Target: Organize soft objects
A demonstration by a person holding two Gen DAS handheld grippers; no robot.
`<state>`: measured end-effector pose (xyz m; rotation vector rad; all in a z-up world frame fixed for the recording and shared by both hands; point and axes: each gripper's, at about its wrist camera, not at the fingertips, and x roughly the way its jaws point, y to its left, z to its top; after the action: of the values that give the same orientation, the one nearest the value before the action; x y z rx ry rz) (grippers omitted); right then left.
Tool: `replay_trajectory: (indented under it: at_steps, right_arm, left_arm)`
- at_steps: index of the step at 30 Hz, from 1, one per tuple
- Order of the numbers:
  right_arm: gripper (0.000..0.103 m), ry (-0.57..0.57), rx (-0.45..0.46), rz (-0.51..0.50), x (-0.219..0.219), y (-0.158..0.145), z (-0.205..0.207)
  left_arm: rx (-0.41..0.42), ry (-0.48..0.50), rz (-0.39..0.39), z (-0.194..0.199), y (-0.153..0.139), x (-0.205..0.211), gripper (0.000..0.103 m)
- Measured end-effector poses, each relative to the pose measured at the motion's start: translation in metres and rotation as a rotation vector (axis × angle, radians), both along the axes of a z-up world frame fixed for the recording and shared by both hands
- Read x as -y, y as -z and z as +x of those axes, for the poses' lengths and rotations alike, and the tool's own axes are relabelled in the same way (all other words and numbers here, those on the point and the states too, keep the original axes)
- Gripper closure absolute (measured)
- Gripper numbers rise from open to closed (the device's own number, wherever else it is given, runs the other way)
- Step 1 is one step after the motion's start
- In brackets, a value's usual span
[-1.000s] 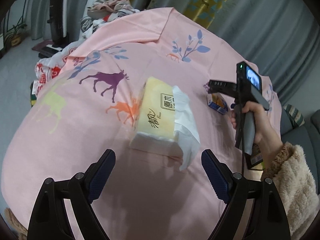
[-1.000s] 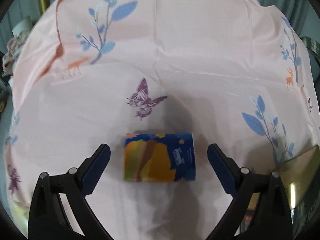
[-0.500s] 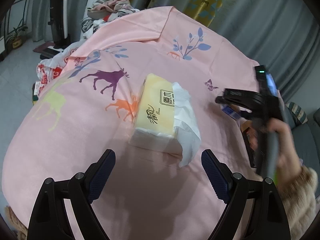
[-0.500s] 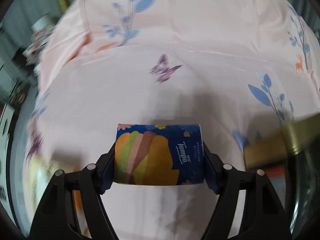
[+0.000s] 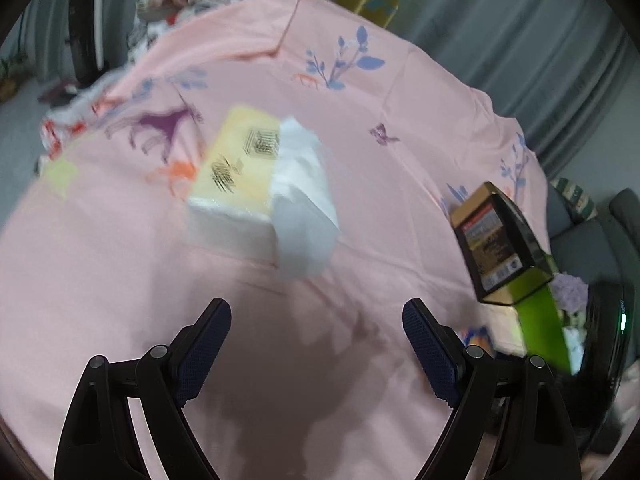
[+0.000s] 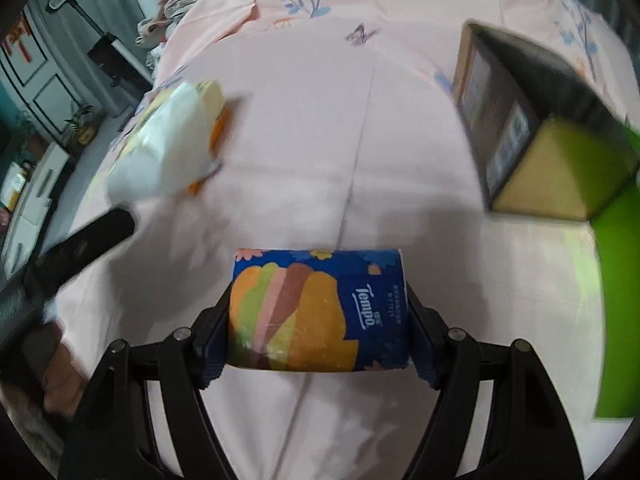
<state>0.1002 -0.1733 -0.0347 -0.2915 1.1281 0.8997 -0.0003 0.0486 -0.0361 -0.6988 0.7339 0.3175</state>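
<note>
The right claw [image 6: 318, 316] is closed on the blue tissue pack [image 6: 320, 310], holding it by its two ends above the pink sheet [image 6: 360, 120]. The left claw [image 5: 316, 344] is wide open and holds nothing. Ahead of it the yellow tissue pack [image 5: 244, 172] lies on the sheet, blurred, with white tissue [image 5: 302, 204] sticking out. A black and green box [image 5: 500, 240], probably open, stands to the right.

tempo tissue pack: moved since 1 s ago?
Yes. The Tempo tissue pack lay free just below the purple butterfly print; now it is clamped in the right gripper, far nearer the camera than the print, with the black box up right.
</note>
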Motion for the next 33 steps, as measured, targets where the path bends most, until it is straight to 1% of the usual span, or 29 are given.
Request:
replay_trajectory:
  at_steps: [2, 4, 5, 6, 7, 9, 14, 16, 17, 18, 19, 21, 22, 24, 26, 28, 29, 30, 32, 33]
  right_arm:
    - [0.029, -0.004, -0.017, -0.005, 0.001, 0.010, 0.003]
    - [0.028, 0.012, -0.002, -0.034, 0.004, 0.016, 0.003]
    - [0.022, 0.008, 0.017, -0.046, 0.006, 0.015, 0.002]
    - [0.015, 0.004, 0.030, -0.047, 0.006, 0.011, 0.001]
    - [0.013, -0.003, 0.039, -0.037, 0.008, 0.008, 0.000]
    - [0.012, -0.014, 0.047, -0.001, 0.013, 0.000, 0.002]
    - [0.011, 0.058, -0.003, 0.078, 0.039, -0.011, 0.024]
    - [0.011, 0.087, -0.039, 0.135, 0.050, -0.016, 0.033]
    - [0.012, 0.094, -0.057, 0.167, 0.055, -0.018, 0.038]
    - [0.014, 0.098, -0.070, 0.188, 0.050, -0.020, 0.041]
    - [0.017, 0.101, -0.081, 0.201, 0.051, -0.020, 0.043]
    - [0.029, 0.096, -0.099, 0.217, 0.051, -0.020, 0.049]
    - [0.031, 0.093, -0.102, 0.222, 0.052, -0.020, 0.047]
    - [0.039, 0.097, -0.115, 0.229, 0.054, -0.020, 0.048]
    - [0.043, 0.099, -0.138, 0.248, 0.059, -0.021, 0.050]
    - [0.044, 0.106, -0.182, 0.277, 0.065, -0.021, 0.054]
    - [0.044, 0.109, -0.198, 0.286, 0.068, -0.020, 0.056]
    - [0.044, 0.111, -0.213, 0.288, 0.071, -0.019, 0.058]
    - [0.043, 0.108, -0.221, 0.281, 0.071, -0.016, 0.060]
    - [0.042, 0.103, -0.226, 0.279, 0.071, -0.015, 0.060]
  left_arm:
    - [0.001, 0.016, -0.043, 0.002, 0.005, 0.002, 0.015]
    - [0.001, 0.021, -0.045, 0.004, 0.006, 0.006, 0.015]
    - [0.002, 0.019, -0.032, 0.004, 0.005, 0.010, 0.015]
    - [0.000, 0.019, -0.012, 0.005, 0.003, 0.013, 0.015]
    - [-0.001, 0.020, -0.002, 0.006, 0.003, 0.015, 0.015]
    - [-0.001, 0.027, -0.003, 0.006, 0.003, 0.018, 0.015]
    - [0.030, 0.052, -0.070, 0.007, 0.005, 0.023, 0.015]
    - [0.044, 0.071, -0.108, 0.008, 0.005, 0.029, 0.015]
    - [0.049, 0.083, -0.119, 0.009, 0.005, 0.032, 0.015]
    - [0.053, 0.103, -0.128, 0.011, 0.004, 0.039, 0.015]
    - [0.052, 0.116, -0.125, 0.013, 0.003, 0.044, 0.015]
    - [0.041, 0.149, -0.097, 0.017, 0.001, 0.058, 0.015]
    - [0.030, 0.164, -0.080, 0.021, 0.000, 0.066, 0.015]
    - [0.016, 0.186, -0.054, 0.026, -0.001, 0.083, 0.022]
    - [0.014, 0.202, -0.051, 0.028, -0.002, 0.093, 0.023]
    - [0.021, 0.209, -0.066, 0.030, -0.003, 0.103, 0.026]
    - [0.021, 0.208, -0.071, 0.031, -0.003, 0.105, 0.034]
    - [0.017, 0.206, -0.076, 0.032, -0.003, 0.108, 0.039]
    - [0.011, 0.197, -0.084, 0.032, -0.002, 0.113, 0.040]
    - [0.009, 0.188, -0.082, 0.032, -0.001, 0.116, 0.042]
